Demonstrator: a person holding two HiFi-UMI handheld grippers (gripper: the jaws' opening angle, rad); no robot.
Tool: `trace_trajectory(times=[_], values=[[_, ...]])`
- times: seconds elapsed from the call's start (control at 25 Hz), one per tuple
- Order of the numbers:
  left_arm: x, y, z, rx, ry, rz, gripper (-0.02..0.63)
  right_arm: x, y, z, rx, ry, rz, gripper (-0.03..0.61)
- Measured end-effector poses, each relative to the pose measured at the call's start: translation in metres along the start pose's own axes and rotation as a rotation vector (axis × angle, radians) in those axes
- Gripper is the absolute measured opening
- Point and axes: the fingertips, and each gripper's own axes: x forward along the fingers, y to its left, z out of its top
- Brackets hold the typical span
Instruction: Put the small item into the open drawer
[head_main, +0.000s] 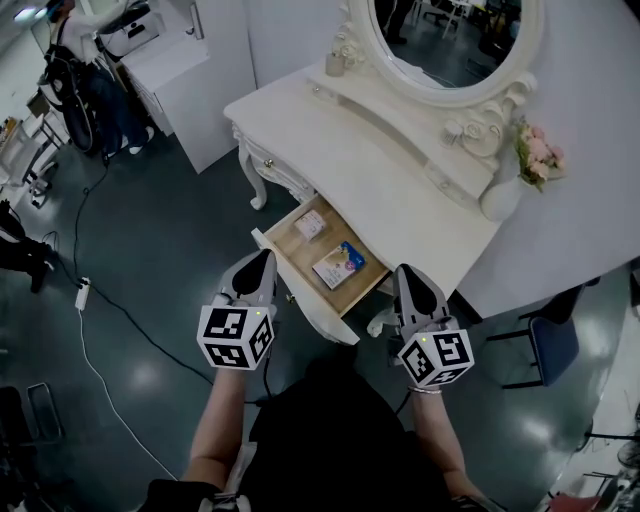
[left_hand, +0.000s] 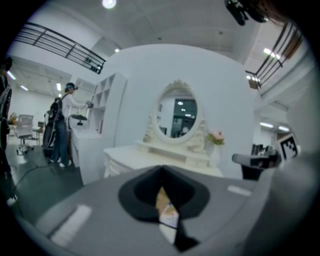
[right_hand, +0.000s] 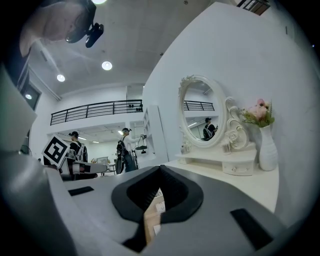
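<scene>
grey left gripper (head_main: 263, 260) and grey right gripper (head_main: 405, 273) hover, jaws closed on nothing, at the open light-wood drawer (head_main: 292, 250) holding a blue-and-white packet (head_main: 338, 265).

A staged bedroom corner inside a large lab-like hall: an ornate white vanity worktop (head_main: 400, 170) with an oval mirror (head_main: 450, 40) and a flower vase (head_main: 500, 195), while cables (head_main: 100, 370) trail over the dark glossy floor (head_main: 170, 260), under a railed mezzanine (right_hand: 95, 109).
</scene>
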Motion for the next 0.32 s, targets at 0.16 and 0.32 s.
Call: trace_trajectory(times=[0.16,0.32], values=[[-0.0037,-0.0011,-0.0004,-0.015,0.0,-0.006,0.009,-0.0024,0.004,0.0023,-0.007,-0.006,0.004,0.003],[-0.0087,-0.0009,0.0012,-0.015,-0.007,-0.009,0.009,-0.0054,0.0098,0.0031,-0.008,-0.013,0.008,0.003]])
